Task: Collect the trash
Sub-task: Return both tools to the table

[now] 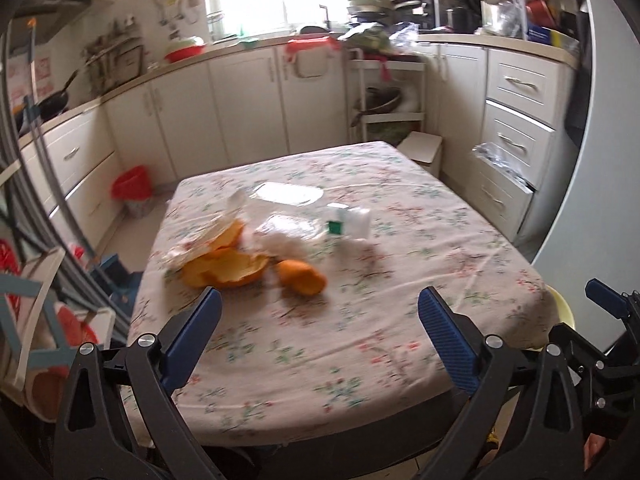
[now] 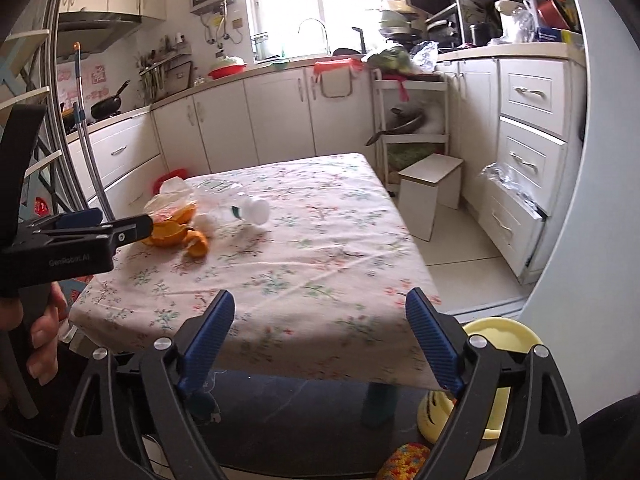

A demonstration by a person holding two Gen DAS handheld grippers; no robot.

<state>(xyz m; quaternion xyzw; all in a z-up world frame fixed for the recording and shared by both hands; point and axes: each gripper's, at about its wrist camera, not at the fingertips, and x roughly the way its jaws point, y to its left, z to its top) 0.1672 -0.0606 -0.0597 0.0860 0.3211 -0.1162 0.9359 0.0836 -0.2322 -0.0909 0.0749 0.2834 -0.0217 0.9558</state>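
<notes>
A white stool [image 2: 430,194] stands beside the flowered tablecloth [image 2: 320,240], near a yellow basin [image 2: 508,336].

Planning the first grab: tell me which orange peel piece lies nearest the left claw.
The small peel, lying alone right of the big peel heap, toward the table's near edge.

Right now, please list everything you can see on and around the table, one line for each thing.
table: one, floral cloth, centre.
orange peels: a few pieces, orange, table's left part.
plastic wrappers: several, clear, behind the peels.
tissue: one wad, white, beside the peels.
plastic bottle: one, clear with white cap, lying down.
bin: one, red bag, floor left of the table.
stool: one, white, floor right of the table.
left tool: blue pads, open, empty.
right tool: blue pads, open, empty.
hand: one, gripping the left tool's handle.
</notes>
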